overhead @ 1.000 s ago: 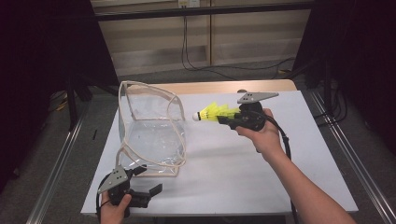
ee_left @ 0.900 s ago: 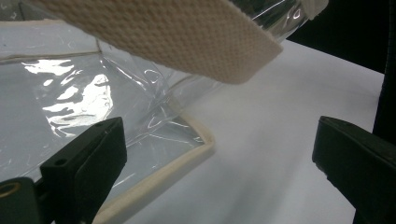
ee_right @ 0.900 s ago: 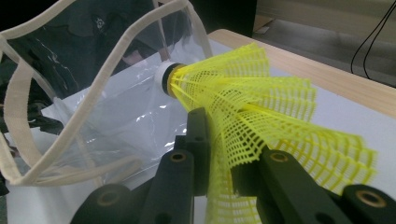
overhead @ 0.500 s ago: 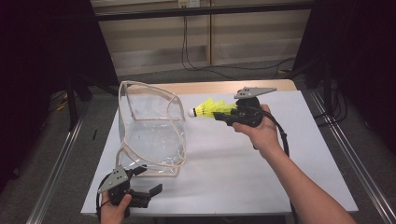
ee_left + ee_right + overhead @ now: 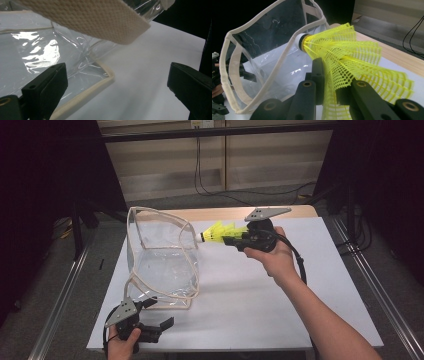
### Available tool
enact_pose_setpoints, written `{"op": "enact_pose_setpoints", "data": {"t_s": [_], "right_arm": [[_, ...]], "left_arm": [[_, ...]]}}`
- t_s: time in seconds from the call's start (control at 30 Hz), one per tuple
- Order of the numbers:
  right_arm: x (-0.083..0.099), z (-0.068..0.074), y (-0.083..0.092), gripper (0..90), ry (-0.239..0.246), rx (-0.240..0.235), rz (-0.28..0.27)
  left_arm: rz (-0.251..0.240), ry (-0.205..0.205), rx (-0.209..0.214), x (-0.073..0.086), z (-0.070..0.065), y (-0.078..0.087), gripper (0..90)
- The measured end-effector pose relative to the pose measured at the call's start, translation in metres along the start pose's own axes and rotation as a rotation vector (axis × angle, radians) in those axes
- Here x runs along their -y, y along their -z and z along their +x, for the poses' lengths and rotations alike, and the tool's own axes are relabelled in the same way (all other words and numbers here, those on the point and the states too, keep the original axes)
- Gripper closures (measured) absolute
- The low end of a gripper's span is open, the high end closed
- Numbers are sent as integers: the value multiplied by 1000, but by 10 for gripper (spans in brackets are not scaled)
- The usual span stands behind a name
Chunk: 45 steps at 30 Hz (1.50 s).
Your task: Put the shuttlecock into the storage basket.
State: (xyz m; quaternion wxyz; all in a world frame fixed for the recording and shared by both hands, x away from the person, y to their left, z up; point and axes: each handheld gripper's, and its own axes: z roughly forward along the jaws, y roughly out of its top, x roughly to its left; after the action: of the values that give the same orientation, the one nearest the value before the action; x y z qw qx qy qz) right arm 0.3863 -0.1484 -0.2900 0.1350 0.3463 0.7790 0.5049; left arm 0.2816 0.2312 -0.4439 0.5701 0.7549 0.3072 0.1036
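Right hand-held gripper [image 5: 231, 240] clamps a yellow shuttlecock [image 5: 218, 232] beside the clear bag's [image 5: 160, 255] mouth — left hand-held gripper [image 5: 159, 324], jaws apart, rests at the bench's [image 5: 240, 295] near-left corner.

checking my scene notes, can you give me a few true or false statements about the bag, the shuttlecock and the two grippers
1. The right gripper is shut on the yellow shuttlecock. True.
2. The shuttlecock already lies inside the clear bag. False: it is held in the air beside the bag's rim, cork end toward the opening.
3. The left gripper is open. True: its jaws stand wide apart near the bag's lower corner.
4. The bag is made of opaque black cloth. False: it is clear plastic with cream trim and straps.
5. The left gripper holds the bag's strap. False: nothing is between its jaws.
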Motion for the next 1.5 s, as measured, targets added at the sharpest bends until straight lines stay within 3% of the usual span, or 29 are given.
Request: {"op": "enact_pose_setpoints", "data": {"t_s": [0.73, 1.5], "right_arm": [[-23, 16, -3, 803, 27, -17, -10], [-41, 34, -20, 803, 52, -42, 4]], "left_arm": [[0, 1, 4, 0, 0, 0, 32], [-6, 0, 6, 0, 0, 1, 32]]}}
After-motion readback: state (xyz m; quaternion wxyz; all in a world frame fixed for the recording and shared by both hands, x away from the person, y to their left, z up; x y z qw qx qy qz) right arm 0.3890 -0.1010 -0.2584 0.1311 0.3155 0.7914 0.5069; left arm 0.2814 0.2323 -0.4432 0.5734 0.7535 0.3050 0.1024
